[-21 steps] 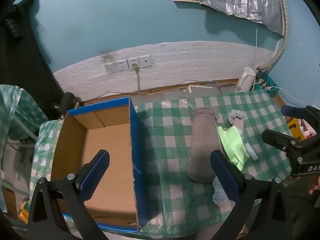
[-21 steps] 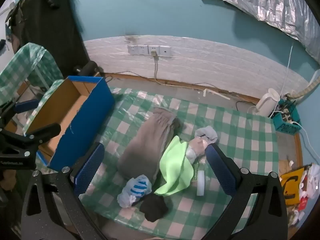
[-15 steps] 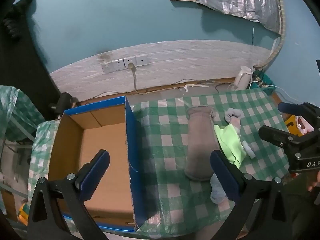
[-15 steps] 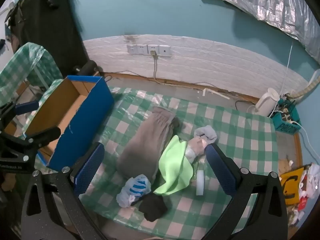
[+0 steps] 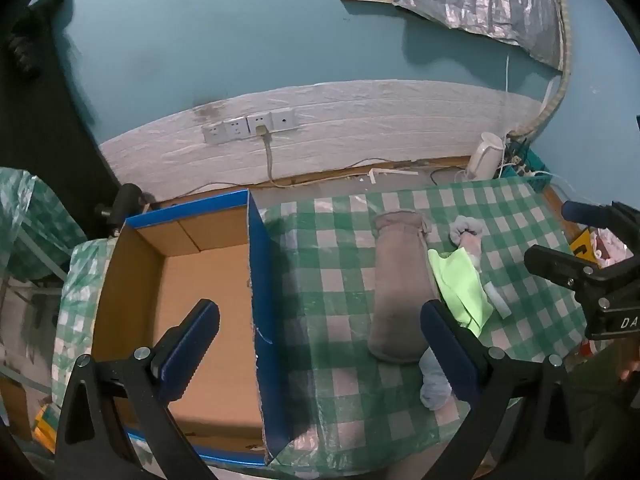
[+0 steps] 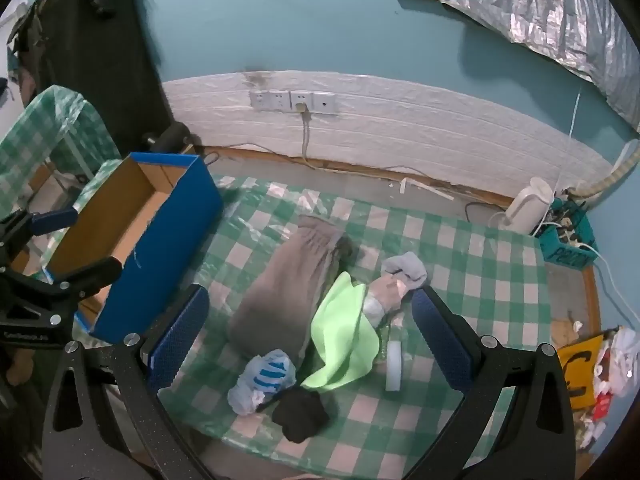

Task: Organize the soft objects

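Bench (image 6: 472, 240) under green-and-white check cloth. Blue cardboard box (image 5: 256, 280), open top, sits at its left end, nothing visible inside. Soft items heaped right of the box, apart from it: long grey garment (image 6: 288, 292); lime-green cloth (image 6: 344, 340) overlapping its right edge; grey sock (image 6: 406, 266) beyond; blue-striped white sock (image 6: 264, 376) and black sock (image 6: 300, 410) at the near edge. Left gripper (image 5: 316, 344) hangs over the box's right wall, fingers spread wide, holding nothing. Right gripper (image 6: 310, 334) hangs above the heap, fingers spread, nothing pinched.
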{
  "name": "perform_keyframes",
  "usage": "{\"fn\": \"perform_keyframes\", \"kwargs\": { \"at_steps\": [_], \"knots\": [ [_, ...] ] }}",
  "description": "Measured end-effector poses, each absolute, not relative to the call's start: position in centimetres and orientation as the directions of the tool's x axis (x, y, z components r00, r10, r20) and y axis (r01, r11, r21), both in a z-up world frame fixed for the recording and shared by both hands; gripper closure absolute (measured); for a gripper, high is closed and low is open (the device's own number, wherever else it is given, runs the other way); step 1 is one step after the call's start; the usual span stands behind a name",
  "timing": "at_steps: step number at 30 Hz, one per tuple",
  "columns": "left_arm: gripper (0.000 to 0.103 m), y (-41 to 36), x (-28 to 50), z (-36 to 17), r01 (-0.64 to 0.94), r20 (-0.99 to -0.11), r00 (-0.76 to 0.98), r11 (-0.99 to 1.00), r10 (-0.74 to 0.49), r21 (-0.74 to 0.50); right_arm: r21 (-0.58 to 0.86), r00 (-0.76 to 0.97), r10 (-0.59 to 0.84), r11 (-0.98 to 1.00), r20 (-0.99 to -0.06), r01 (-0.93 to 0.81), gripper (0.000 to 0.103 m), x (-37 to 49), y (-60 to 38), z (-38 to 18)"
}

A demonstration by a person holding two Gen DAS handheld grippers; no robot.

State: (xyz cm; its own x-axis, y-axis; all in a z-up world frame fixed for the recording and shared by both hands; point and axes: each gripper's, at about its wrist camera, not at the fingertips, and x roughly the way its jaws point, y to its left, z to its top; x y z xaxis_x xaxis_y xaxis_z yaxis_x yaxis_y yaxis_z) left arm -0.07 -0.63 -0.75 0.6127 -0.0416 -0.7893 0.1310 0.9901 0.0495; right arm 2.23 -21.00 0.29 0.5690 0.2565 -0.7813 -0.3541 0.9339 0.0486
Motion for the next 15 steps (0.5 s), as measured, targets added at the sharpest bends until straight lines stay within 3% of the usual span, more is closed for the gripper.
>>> {"fn": "perform_keyframes", "kwargs": {
  "at_steps": [15],
  "knots": [
    [0.002, -1.09, 0.14, -1.44, 0.139, -0.804, 0.594, 0.989, -0.036, 0.058, 0.040, 0.563, 0.243, 0.937, -0.790, -0.348, 0.002, 2.44, -21.23, -0.04]
  ]
}}
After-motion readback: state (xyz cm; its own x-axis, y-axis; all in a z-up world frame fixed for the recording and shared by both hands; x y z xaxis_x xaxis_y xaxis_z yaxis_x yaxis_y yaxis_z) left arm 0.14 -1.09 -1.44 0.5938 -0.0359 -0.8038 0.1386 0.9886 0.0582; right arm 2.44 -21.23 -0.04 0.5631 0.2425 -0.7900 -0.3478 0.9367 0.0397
